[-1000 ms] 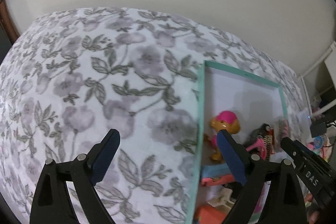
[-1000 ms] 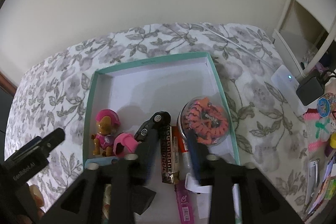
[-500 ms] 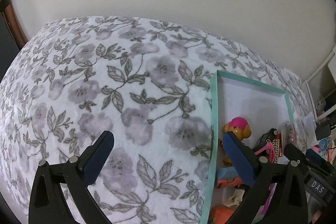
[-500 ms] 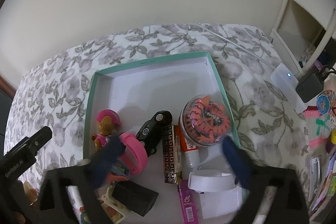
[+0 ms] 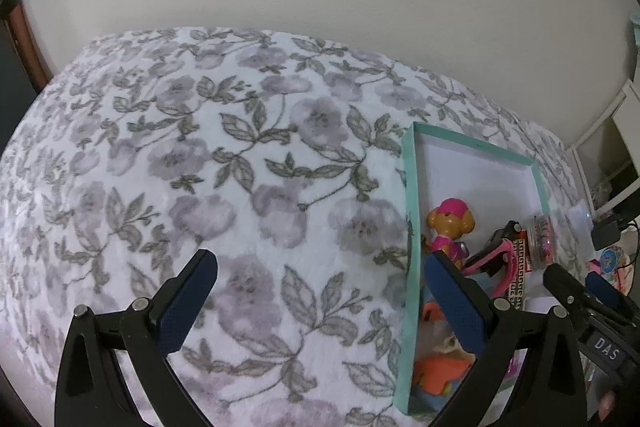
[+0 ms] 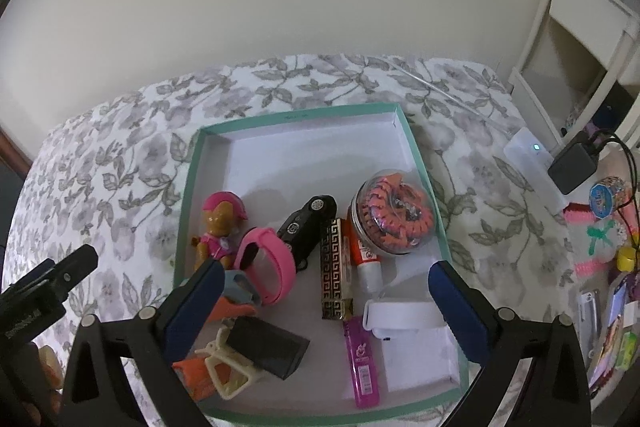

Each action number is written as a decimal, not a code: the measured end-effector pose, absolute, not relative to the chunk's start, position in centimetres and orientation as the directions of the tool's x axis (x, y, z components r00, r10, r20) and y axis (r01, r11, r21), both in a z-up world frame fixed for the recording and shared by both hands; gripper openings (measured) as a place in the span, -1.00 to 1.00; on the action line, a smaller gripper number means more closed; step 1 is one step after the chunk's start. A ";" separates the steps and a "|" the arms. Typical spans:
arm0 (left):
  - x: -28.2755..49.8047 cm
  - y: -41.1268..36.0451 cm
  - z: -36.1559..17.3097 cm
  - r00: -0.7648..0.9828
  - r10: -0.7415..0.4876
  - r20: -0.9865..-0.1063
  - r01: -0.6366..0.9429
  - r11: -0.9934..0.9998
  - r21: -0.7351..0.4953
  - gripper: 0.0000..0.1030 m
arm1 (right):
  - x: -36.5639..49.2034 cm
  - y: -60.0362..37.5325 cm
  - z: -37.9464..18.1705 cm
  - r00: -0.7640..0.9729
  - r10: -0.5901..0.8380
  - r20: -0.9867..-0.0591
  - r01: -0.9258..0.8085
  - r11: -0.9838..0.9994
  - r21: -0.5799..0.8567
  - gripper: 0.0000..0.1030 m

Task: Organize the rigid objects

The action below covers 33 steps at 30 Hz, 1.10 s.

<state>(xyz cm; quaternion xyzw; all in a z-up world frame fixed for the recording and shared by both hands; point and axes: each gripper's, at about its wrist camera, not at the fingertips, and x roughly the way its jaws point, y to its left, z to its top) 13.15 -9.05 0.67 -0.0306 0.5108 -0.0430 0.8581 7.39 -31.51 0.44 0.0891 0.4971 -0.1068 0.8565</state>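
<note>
A teal-rimmed white tray (image 6: 416, 155) lies on a flowered blanket. Inside it are a pink-capped dog figure (image 6: 219, 223), a pink watch band (image 6: 272, 259), a black toy car (image 6: 306, 223), a gold-and-black patterned box (image 6: 335, 267), a clear round case of orange hair ties (image 6: 394, 213), a glue tube (image 6: 364, 259), a white band (image 6: 400, 315), a magenta lighter (image 6: 362, 363), a black block (image 6: 272, 345) and a cream hair clip (image 6: 230, 367). My right gripper (image 6: 326, 283) hangs open above the tray, holding nothing. My left gripper (image 5: 320, 279) stands open over the blanket, its right finger across the tray rim (image 5: 410, 227).
A white device with a lit dot (image 6: 532, 155) and a black charger (image 6: 572, 167) lie right of the tray. Small trinkets (image 6: 608, 227) are scattered at the far right. A wall rises behind the bed, white shelving (image 6: 580, 27) at right.
The right gripper's jaws went from narrow around the patterned box to wide, and it pulled back from the tray. The left gripper drew back and up, showing more blanket.
</note>
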 end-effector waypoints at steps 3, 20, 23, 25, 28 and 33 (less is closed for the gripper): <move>12.2 -8.9 1.5 0.494 -0.087 -0.865 0.045 0.996 -0.075 1.00 | 6.6 -31.0 0.8 0.492 -0.086 -0.866 0.268 0.962 0.057 1.00; 5.9 -7.4 3.9 0.512 -0.097 -0.853 0.076 0.995 -0.068 1.00 | 0.8 -27.8 2.3 0.519 -0.099 -0.849 0.254 0.966 0.043 1.00; 4.7 -7.3 4.1 0.520 -0.068 -0.851 0.069 0.997 -0.038 1.00 | -0.2 -27.3 2.3 0.519 -0.094 -0.849 0.249 0.967 0.045 1.00; 4.1 -7.1 4.1 0.520 -0.067 -0.852 0.075 0.997 -0.033 1.00 | -0.8 -27.0 2.3 0.519 -0.101 -0.849 0.249 0.968 0.037 1.00; 3.2 -6.8 4.0 0.507 -0.081 -0.858 0.082 0.996 -0.045 1.00 | -1.8 -26.6 2.4 0.522 -0.105 -0.846 0.248 0.968 0.033 1.00; 1.8 -6.6 3.7 0.502 -0.073 -0.862 0.092 0.995 -0.031 1.00 | -3.4 -26.2 2.6 0.529 -0.104 -0.842 0.248 0.968 0.036 1.00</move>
